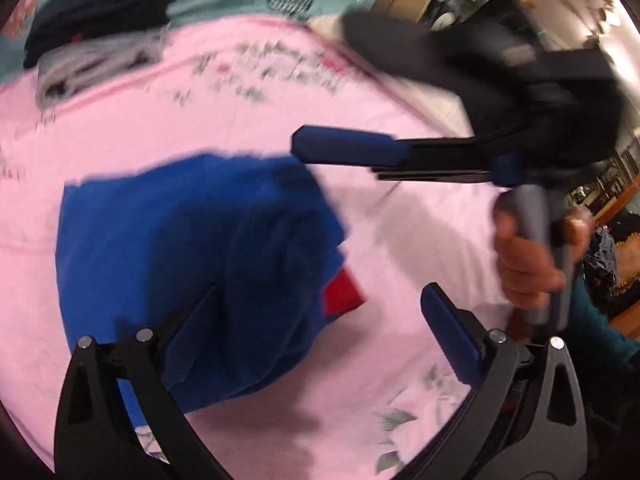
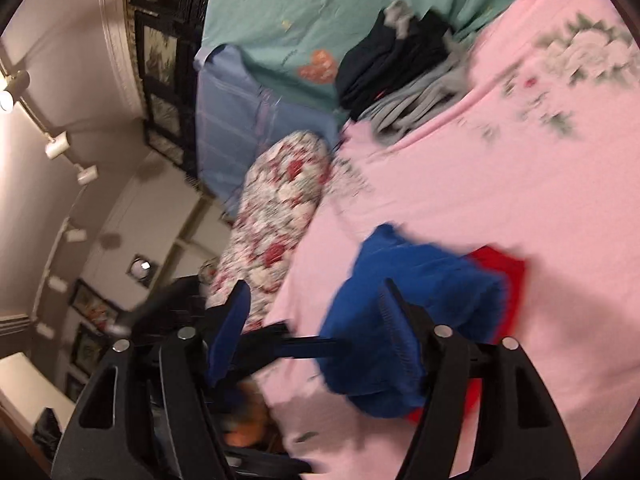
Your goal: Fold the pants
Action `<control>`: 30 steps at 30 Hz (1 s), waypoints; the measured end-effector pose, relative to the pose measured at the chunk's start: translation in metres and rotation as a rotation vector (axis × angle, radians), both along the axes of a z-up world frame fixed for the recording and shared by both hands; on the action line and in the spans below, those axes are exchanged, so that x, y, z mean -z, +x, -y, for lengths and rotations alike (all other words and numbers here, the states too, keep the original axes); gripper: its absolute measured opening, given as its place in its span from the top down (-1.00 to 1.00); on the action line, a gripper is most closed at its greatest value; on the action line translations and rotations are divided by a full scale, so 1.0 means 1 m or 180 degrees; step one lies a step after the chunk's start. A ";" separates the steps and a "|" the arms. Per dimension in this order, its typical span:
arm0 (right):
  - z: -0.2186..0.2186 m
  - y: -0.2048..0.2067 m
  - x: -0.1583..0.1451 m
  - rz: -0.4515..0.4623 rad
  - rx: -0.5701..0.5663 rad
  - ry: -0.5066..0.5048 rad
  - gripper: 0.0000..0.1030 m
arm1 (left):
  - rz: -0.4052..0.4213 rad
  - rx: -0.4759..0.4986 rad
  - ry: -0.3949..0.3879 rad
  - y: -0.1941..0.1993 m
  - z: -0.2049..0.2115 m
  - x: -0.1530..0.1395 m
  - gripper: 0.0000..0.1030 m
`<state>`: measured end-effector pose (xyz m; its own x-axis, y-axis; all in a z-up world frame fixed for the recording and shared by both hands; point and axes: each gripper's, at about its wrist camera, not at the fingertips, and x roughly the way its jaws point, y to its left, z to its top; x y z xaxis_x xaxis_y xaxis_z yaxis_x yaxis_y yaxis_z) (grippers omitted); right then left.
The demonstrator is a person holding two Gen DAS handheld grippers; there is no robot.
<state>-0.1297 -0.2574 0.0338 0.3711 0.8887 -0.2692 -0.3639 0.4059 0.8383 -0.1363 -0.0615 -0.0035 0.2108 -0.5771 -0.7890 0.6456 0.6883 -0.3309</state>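
Observation:
The blue pants (image 1: 192, 248) lie folded in a compact bundle on the pink floral sheet (image 1: 200, 112), with a red patch (image 1: 340, 292) showing at their right edge. My left gripper (image 1: 320, 292) hovers over them, jaws wide open and nothing pressed between the pads. My right gripper (image 1: 320, 148) reaches in from the right above the bundle, carried by a hand (image 1: 524, 264). In the right wrist view my right gripper (image 2: 314, 286) is open. The pants (image 2: 420, 280) lie beyond its right finger (image 2: 394, 320), and a finger of the left gripper (image 2: 304, 346) crosses below the gap.
A stack of dark and grey folded clothes (image 1: 100, 32) (image 2: 400, 64) sits at the far side, on the edge of a teal sheet (image 2: 300, 8). A floral pillow (image 2: 280, 208) and a blue plaid one (image 2: 236, 120) lie along the bed's side. The bed's edge (image 1: 440, 96) runs at the right.

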 end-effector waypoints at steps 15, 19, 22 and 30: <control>0.050 -0.015 0.046 -0.0907 0.0551 -0.0748 -0.51 | -0.0280 -0.1110 -0.0350 0.040 -0.141 -0.010 -0.96; 0.047 -0.020 0.080 -0.1320 0.0491 -0.0690 -0.51 | -0.0679 -0.1241 -0.0459 0.057 -0.153 0.020 -0.96; 0.037 -0.016 0.077 -0.1305 0.0387 -0.0706 -0.51 | -0.0837 -0.1225 -0.0463 0.063 -0.151 0.035 -0.96; 0.011 0.005 0.079 -0.1302 0.0229 -0.0974 -0.51 | -0.1034 -0.1018 -0.0495 0.076 -0.134 0.053 -0.96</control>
